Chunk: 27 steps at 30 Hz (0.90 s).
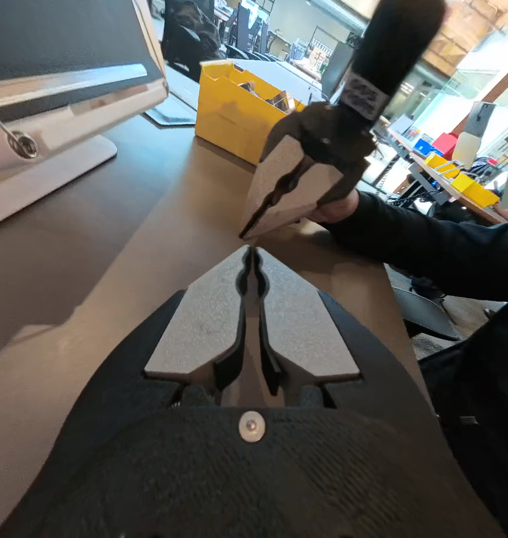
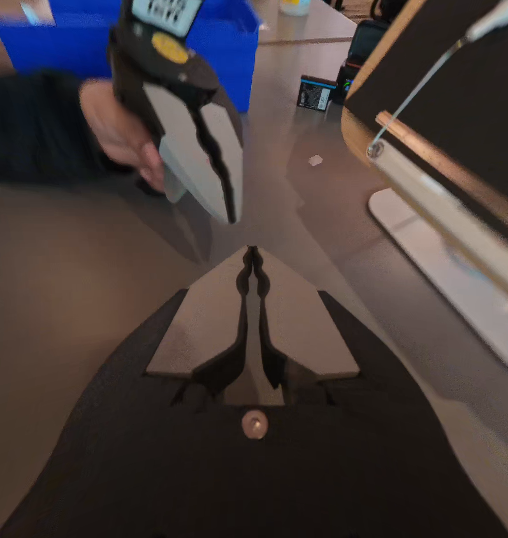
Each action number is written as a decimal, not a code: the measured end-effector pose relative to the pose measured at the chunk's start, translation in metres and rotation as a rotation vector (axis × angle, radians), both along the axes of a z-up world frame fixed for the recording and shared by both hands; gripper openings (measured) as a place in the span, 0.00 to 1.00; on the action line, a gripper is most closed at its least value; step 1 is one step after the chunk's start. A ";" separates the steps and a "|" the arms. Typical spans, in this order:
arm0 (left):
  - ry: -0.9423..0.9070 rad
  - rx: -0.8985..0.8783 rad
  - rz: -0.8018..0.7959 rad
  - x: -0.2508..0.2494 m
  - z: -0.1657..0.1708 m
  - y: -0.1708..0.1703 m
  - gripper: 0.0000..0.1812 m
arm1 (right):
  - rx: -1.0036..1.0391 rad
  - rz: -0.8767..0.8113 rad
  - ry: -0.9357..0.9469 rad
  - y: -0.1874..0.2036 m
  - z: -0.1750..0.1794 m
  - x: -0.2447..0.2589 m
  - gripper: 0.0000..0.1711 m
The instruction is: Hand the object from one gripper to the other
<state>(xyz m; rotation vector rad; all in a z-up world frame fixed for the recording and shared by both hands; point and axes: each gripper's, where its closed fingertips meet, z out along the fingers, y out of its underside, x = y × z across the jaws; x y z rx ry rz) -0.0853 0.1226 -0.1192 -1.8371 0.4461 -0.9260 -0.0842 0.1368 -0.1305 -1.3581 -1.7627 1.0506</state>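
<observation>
In the left wrist view my left gripper is shut, its fingertips meeting over the brown table, and I see nothing between them. The right gripper, held by a hand in a dark sleeve, points down just beyond it, tip to tip, and is also shut. In the right wrist view my right gripper is shut with nothing visible between its pads. The left gripper hangs just ahead of it, shut. No object to hand over shows in either grasp.
A yellow bin stands behind the grippers and a monitor on a white stand is at the left. A blue bin, a small black box and a white scrap are on the table.
</observation>
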 end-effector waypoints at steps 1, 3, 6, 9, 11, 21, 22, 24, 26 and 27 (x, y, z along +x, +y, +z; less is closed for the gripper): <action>0.007 0.009 0.007 0.000 0.000 0.001 0.00 | -0.110 -0.005 -0.022 0.002 -0.003 0.000 0.00; 0.063 0.005 0.022 -0.002 -0.007 0.003 0.00 | -0.248 0.076 -0.037 -0.002 -0.002 0.006 0.00; 0.152 0.026 0.051 -0.007 -0.014 0.006 0.00 | -0.370 0.284 -0.015 -0.024 0.019 0.025 0.07; 0.169 0.023 0.054 -0.006 -0.016 0.006 0.00 | -0.292 0.371 -0.105 -0.036 0.010 0.041 0.17; 0.191 0.011 0.058 -0.006 -0.021 0.007 0.00 | -0.179 0.373 -0.171 -0.039 -0.008 0.043 0.25; 0.311 0.046 0.031 -0.003 -0.028 0.004 0.04 | 0.073 0.325 -0.387 -0.030 -0.064 0.046 0.06; 0.342 0.060 0.020 -0.001 -0.030 0.002 0.05 | 0.081 0.301 -0.371 -0.026 -0.061 0.044 0.06; 0.437 0.108 -0.001 0.003 -0.034 0.000 0.08 | 0.009 0.268 -0.304 -0.023 -0.046 0.038 0.06; 0.537 0.189 -0.006 0.008 -0.035 -0.001 0.14 | -0.097 0.224 -0.235 -0.016 -0.028 0.032 0.05; 0.583 0.244 0.007 0.011 -0.033 0.000 0.16 | -0.155 0.212 -0.201 -0.013 -0.020 0.031 0.05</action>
